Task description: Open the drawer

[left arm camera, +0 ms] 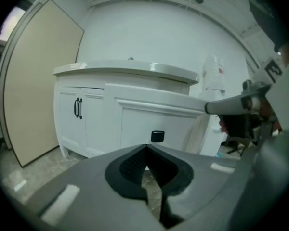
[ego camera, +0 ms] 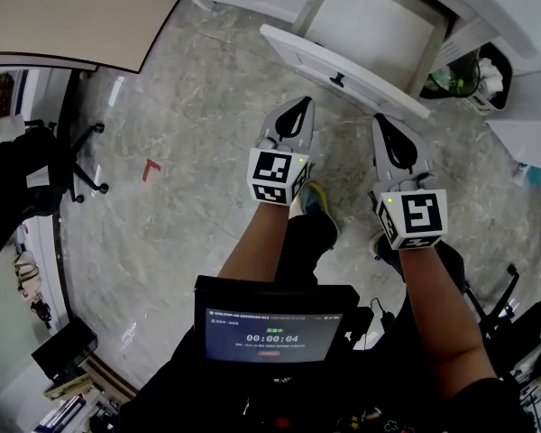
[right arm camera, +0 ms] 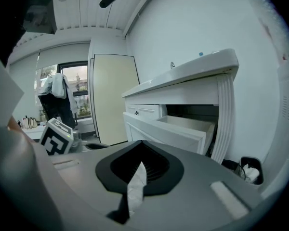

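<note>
Grey left gripper (ego camera: 298, 105) and right gripper (ego camera: 385, 121), black-white marker cubes (ego camera: 278, 177)

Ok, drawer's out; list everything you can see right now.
drawer: one, white, pulled out of the cabinet
drawer knob: one, black, on drawer front
cabinet: one, white, against the wall
door handles: two, black, on the cabinet doors
panel: one, beige, beside the cabinet
waste bin: one, black, floor right of the drawer
office chair: one, black, far left
floor mark: one, red, near the chair
screen: one, black, at the person's chest
left claw: one, grey, shut, empty
right claw: one, grey, shut, empty
marker cubes: two, black-and-white, one per claw
</note>
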Motion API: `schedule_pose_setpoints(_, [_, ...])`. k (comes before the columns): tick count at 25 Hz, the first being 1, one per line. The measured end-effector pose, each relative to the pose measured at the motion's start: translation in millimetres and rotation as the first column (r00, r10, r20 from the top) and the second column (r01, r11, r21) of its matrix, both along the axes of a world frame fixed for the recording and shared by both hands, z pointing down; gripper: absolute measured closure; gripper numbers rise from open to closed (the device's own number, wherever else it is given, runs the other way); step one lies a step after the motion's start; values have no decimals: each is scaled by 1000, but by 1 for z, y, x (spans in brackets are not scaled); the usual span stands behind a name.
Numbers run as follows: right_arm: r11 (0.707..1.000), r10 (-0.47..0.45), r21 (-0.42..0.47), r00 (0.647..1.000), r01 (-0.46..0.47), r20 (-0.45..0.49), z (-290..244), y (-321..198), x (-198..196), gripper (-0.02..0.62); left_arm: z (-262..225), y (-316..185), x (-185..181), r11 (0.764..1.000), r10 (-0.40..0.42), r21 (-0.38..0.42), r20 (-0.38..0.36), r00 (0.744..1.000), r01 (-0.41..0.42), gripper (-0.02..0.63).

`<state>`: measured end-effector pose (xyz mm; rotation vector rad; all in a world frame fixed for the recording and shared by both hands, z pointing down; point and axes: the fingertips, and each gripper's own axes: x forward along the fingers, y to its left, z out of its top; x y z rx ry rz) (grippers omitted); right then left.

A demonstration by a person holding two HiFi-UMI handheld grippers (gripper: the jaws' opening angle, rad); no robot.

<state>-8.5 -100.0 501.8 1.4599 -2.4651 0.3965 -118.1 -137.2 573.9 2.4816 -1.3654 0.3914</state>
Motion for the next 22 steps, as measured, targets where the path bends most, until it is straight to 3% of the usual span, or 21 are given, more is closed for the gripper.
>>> schedule_pose_setpoints(3, [1000, -4, 2, 1000, 4, -1, -18, -2, -2, 572, -27, 11, -6, 999, 18, 43, 57, 998, -21, 600])
schedule_pose_setpoints(12, [1000, 4, 1, 999, -4, -32, -97, -9, -13, 574, -135, -6, 26, 995, 6, 105, -11, 1000, -5, 598])
schedule_pose_setpoints(22, [1000, 17, -18, 999, -17, -34, -125, -7, -6, 574, -164, -4, 32, 997, -4, 75, -7, 1000, 4, 598])
